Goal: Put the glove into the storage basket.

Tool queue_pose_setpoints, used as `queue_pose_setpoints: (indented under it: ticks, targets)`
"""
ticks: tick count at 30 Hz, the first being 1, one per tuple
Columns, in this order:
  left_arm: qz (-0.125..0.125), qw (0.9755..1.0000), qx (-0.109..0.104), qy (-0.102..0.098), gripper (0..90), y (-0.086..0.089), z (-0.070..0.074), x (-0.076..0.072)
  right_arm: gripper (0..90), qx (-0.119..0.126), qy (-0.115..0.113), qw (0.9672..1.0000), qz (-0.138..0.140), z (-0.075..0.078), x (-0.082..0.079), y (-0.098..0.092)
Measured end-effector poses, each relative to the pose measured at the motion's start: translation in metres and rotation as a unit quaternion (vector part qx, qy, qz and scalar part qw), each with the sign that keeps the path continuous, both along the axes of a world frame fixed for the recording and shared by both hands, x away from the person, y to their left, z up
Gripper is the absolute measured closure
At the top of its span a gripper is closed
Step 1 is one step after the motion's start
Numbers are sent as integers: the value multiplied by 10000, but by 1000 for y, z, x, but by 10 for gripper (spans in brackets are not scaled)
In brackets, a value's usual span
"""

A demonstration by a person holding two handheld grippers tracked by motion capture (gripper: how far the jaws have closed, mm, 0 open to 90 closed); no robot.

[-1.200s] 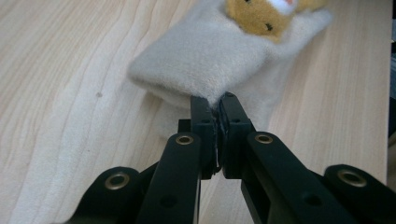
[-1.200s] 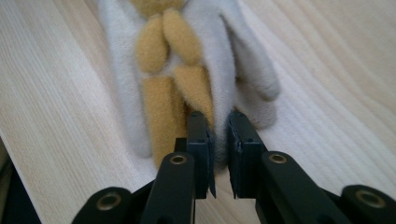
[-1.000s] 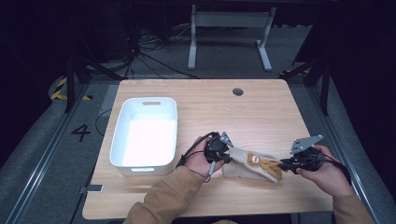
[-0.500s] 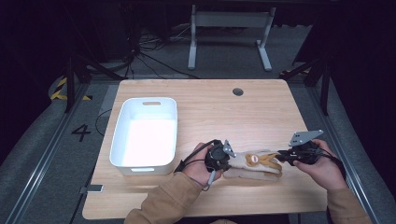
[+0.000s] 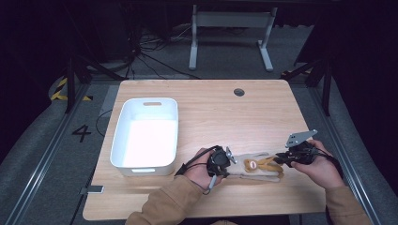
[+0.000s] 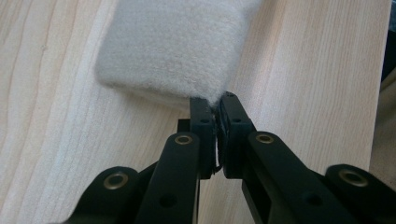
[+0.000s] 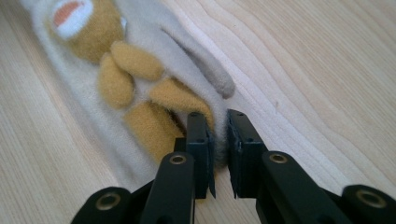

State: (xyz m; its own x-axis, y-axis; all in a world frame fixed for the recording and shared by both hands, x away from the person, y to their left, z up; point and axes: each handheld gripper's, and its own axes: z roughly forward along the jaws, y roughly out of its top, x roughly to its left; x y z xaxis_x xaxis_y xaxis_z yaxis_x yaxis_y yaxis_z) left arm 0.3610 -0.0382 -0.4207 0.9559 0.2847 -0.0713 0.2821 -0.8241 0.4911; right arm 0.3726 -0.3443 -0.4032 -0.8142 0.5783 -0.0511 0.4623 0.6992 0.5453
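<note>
Here both tongs (image 5: 233, 161) (image 5: 280, 158) pinch glove (image 5: 256, 167) ends near table (image 5: 211, 112) front edge.

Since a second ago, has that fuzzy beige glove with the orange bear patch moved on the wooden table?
Yes. The fuzzy beige glove, pinched at each end by a gripper, has slid toward the person's near edge, slightly farther from the white plastic bin.

The counter (image 5: 206, 108) is pale wood with a matt, visible grain. The glove (image 5: 256, 166) is soft fuzzy cloth. The tub (image 5: 146, 165) looks like smooth white plastic. Matt black tongs (image 6: 214, 108) carry brass-coloured rivets.
</note>
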Motion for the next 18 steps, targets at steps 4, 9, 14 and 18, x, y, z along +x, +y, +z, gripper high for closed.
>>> queue_pose_setpoints:
  ticks: [4, 9, 14, 18]
  targets:
    - [-36, 9999, 106, 116, 865, -2, -4, 2, 801, 36, 76, 10000, -1, 2, -2, -3]
    - [-22, 9995, 206, 256, 841, -4, -9, 3, 726, -33, 368, 9993, 23, -4, -1, -3]
    - [-10, 9985, 259, 484, 644, -2, -7, 6, 643, -59, 292, 9995, -107, -4, -1, -11]
    - [-47, 9984, 250, 512, 554, 0, -3, 8, 683, 21, 207, 9995, -222, 2, -5, -16]
